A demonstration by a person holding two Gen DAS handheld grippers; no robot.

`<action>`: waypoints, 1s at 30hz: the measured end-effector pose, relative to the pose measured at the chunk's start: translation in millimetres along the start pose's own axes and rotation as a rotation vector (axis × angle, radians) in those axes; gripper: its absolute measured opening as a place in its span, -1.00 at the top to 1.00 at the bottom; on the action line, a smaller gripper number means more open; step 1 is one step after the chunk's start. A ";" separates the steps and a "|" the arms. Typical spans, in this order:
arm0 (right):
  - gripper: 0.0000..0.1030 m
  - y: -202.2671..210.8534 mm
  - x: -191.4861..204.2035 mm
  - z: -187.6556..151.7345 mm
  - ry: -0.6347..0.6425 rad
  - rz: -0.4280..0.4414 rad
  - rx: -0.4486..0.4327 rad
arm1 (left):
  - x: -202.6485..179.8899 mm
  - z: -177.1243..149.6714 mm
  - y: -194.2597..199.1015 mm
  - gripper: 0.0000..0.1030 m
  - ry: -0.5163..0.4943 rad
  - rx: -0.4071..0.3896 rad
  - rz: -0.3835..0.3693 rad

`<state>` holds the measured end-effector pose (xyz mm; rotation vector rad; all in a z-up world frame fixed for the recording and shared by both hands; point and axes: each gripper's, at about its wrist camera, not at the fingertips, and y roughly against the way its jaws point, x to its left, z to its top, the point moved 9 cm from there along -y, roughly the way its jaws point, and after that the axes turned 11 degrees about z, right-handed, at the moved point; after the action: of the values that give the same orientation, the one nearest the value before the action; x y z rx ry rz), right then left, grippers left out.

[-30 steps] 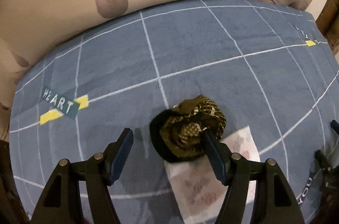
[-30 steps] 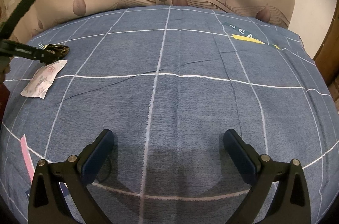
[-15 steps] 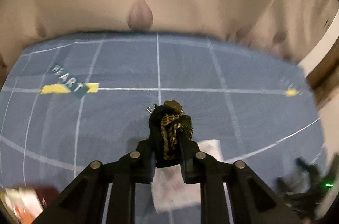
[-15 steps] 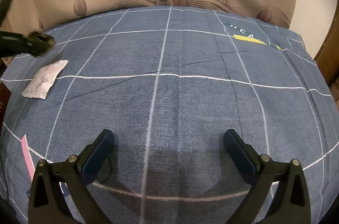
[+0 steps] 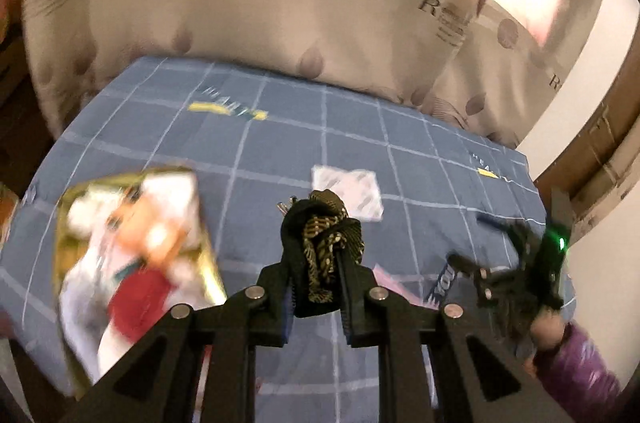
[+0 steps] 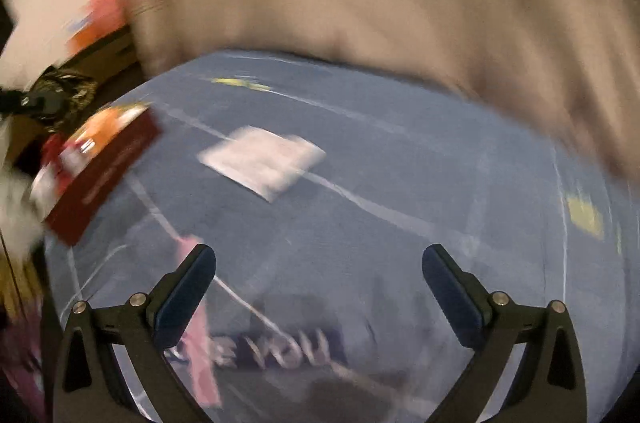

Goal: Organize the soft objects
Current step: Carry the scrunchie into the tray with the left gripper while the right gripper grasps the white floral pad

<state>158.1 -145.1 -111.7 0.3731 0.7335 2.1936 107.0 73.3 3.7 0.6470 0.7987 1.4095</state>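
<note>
My left gripper [image 5: 320, 263] is shut on a bunched black-and-gold patterned cloth [image 5: 322, 243] and holds it lifted above the blue grid-patterned bedspread [image 5: 280, 143]. The cloth and left gripper also show at the far left of the right wrist view [image 6: 60, 95]. A white flat packet [image 5: 348, 191] lies on the bedspread beyond the cloth; it also shows in the right wrist view [image 6: 264, 163]. My right gripper [image 6: 320, 283] is open and empty above the bedspread [image 6: 400, 183]. Both views are motion-blurred.
A gold-edged box with a red and white picture [image 5: 132, 251] sits at the left of the bed; it shows dark red in the right wrist view [image 6: 100, 175]. A pink strip [image 6: 196, 323] lies near my right gripper. Beige leaf-print curtain [image 5: 280, 3] hangs behind the bed.
My left gripper closed on the patterned cloth, lifted it off the bedspread and swung left and back. My right gripper, still open, has turned to the left.
</note>
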 end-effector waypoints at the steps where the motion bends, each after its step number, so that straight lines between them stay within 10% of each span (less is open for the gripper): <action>1: -1.00 -8.9 4.3 8.9 0.072 -0.013 0.033 | 8.4 -8.1 5.5 0.66 0.019 0.010 -0.002; 14: -0.99 -140.0 23.8 53.5 0.322 0.162 0.442 | 97.3 -49.7 56.1 0.65 0.174 -0.002 0.074; 22: -0.94 -172.9 18.2 45.4 0.236 0.242 0.563 | 129.2 -61.3 55.9 0.65 0.238 0.012 0.100; 24: -0.81 -169.2 21.5 44.5 0.227 0.235 0.564 | 136.7 -64.0 58.4 0.65 0.243 0.008 0.118; 28: 0.34 -150.6 41.9 42.3 0.260 0.225 0.539 | 151.4 -66.6 63.5 0.65 0.269 -0.012 0.149; 30: 0.51 -141.5 51.8 36.7 0.287 0.173 0.526 | 158.7 -67.5 65.4 0.65 0.282 -0.021 0.159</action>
<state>224.6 -16.7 -167.8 0.3959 1.4957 2.2150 12.0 231.4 0.1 0.5101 0.9685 1.6763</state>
